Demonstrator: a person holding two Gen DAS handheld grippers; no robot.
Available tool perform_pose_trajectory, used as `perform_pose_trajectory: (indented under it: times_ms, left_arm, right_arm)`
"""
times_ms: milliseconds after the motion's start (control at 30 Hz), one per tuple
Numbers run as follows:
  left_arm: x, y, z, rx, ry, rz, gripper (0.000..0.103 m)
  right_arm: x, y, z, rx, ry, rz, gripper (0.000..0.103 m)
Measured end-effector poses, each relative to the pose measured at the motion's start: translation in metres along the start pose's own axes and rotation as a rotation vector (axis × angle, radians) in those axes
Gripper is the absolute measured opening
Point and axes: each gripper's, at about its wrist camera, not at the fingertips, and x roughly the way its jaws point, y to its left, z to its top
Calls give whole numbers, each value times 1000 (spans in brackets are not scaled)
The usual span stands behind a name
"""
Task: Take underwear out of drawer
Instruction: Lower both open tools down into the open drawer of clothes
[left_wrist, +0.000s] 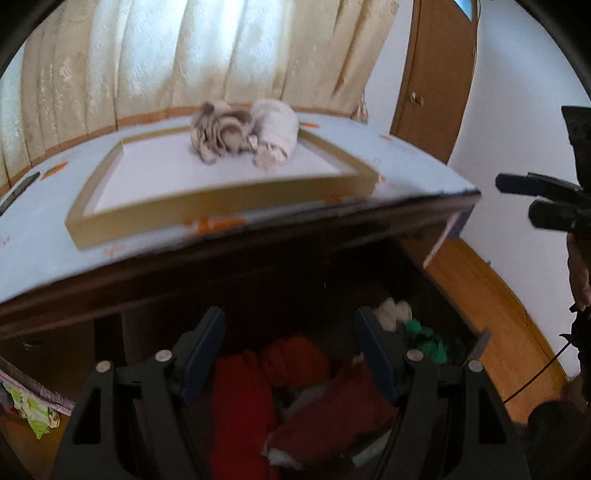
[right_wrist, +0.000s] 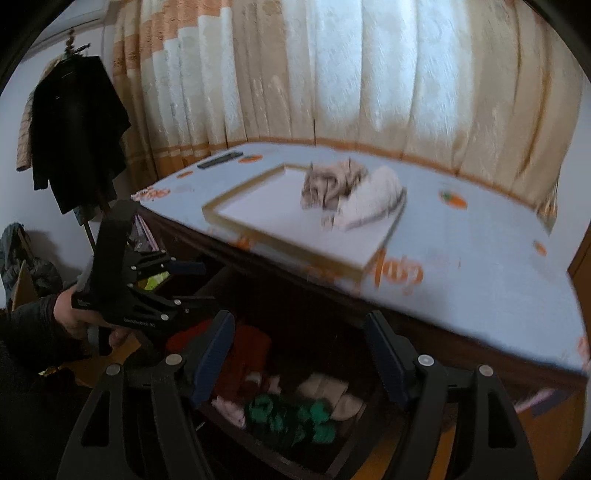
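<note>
The dark wooden drawer (right_wrist: 295, 458) stands pulled out under the table, holding rolled underwear. Red pieces (left_wrist: 291, 362) lie on the left, a green piece (right_wrist: 291, 413) and beige ones (right_wrist: 332, 395) on the right. My left gripper (left_wrist: 290, 328) hovers open over the red pieces with nothing between its fingers; it also shows in the right wrist view, where the left gripper (right_wrist: 192, 284) is held by a hand (right_wrist: 70, 314). My right gripper (right_wrist: 301, 336) hangs open above the green and beige pieces. On the table, a shallow tray (left_wrist: 221, 210) holds a beige bundle (left_wrist: 218, 136) and a white bundle (left_wrist: 277, 129).
A light blue tablecloth (right_wrist: 461, 258) with orange prints covers the table, and a dark remote (right_wrist: 218, 160) lies at its far left. Curtains (right_wrist: 332, 74) hang behind. A coat stand with a dark jacket (right_wrist: 77, 129) is at the left, a wooden door (left_wrist: 436, 74) at the right.
</note>
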Motion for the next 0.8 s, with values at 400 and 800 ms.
perform_pose_trajectory:
  times_ms: [400,800]
  left_arm:
    - [18,0,-32,35,138,-17,73]
    - [30,-6,-41,39,184,-43,73]
  right_arm:
    - [73,-4,-80,117,236,46,75]
    - [99,14,-94,9,340,37,64]
